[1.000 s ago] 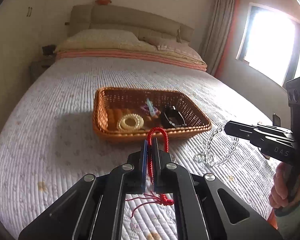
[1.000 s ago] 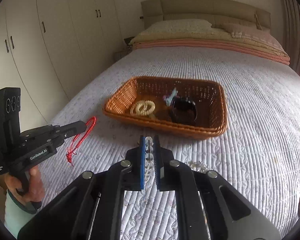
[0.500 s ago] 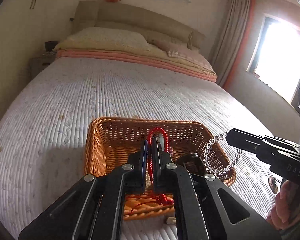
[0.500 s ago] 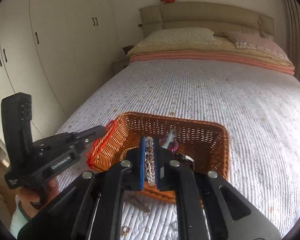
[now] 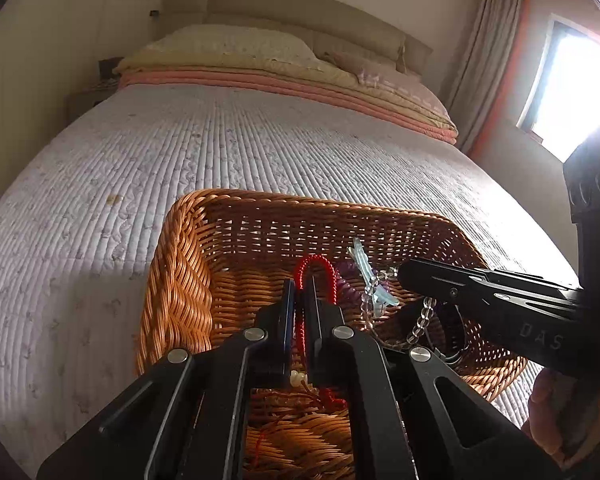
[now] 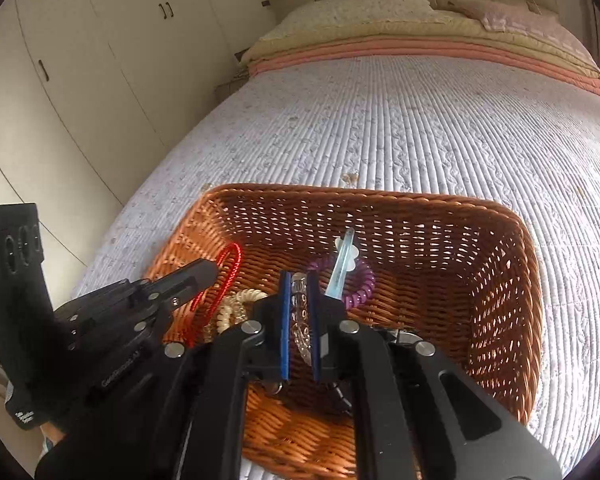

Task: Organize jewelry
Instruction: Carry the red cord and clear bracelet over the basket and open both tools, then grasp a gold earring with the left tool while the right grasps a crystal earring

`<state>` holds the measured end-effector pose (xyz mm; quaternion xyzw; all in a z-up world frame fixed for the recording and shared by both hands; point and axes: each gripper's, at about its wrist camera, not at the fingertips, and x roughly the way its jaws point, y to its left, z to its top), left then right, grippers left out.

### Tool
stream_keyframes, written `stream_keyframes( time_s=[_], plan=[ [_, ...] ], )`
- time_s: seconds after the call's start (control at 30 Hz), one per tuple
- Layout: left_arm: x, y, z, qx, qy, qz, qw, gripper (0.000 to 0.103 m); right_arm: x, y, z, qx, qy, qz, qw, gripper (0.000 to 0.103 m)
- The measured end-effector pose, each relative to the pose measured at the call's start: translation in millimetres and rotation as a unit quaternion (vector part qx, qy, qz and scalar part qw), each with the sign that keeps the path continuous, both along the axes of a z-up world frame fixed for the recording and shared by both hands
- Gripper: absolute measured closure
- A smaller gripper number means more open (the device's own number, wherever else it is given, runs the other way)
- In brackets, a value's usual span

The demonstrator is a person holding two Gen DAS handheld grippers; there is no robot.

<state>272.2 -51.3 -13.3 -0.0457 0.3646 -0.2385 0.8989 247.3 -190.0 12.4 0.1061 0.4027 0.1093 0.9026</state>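
A wicker basket point(image 5: 172, 280) point(image 6: 500, 280) sits on the quilted bed. My left gripper point(image 5: 299, 286) is shut on a red cord bracelet point(image 5: 316, 264) and holds it over the basket's inside; it also shows in the right wrist view point(image 6: 230, 268). My right gripper point(image 6: 299, 280) is shut on a clear bead bracelet point(image 6: 300, 312), also over the basket; its beads hang in the left wrist view point(image 5: 420, 322). In the basket lie a light blue hair clip point(image 6: 340, 268), a purple coil hair tie point(image 6: 360, 284) and a cream coil tie point(image 6: 236, 304).
The bed's quilt point(image 5: 180, 152) spreads around the basket, with pillows point(image 5: 228, 48) and folded blankets at its head. White wardrobes point(image 6: 80, 60) stand left of the bed, and a window point(image 5: 572, 92) with a curtain is on the right.
Both grippers have moved forward and down over the basket with their bracelets, from above the quilt in front of it. The basket now fills the lower half of both views.
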Motion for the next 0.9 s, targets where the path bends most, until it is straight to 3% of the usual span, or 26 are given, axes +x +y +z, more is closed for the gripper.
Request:
stream_keyframes(
  time_s=[0.2,0.27,0.37,0.5,0.67,0.73,0.9],
  plan=[
    [3,2,-6,0.0,0.01,0.004,0.9999,0.097,2,-4,-8,-0.007,0.005,-0.017,1.0,0.097],
    [0,3,-4,-0.004,0.009,0.001,0.9999,0.079,1,-7,-7,-0.002,0.008,-0.019,1.0,0.096],
    [-6,4,2,-0.008,0.0,-0.001,1.0,0.065,-4,-13,-4,0.002,0.004,-0.027,1.0,0.096],
    [-24,7,18,-0.027,-0.016,-0.013,0.9994,0.054,-18,-21,6,0.003,-0.004,-0.034,0.999,0.081],
    [-57,18,41,-0.057,-0.03,-0.012,0.9978,0.041,-54,-32,33,0.006,-0.028,-0.037,0.999,0.071],
    [-78,23,51,-0.06,-0.043,-0.014,0.9972,0.041,-73,-37,47,0.005,-0.045,-0.041,0.998,0.055],
    [-125,41,73,-0.071,-0.068,-0.003,0.9952,0.041,-128,-44,74,-0.013,-0.082,-0.043,0.996,0.054]
  ],
)
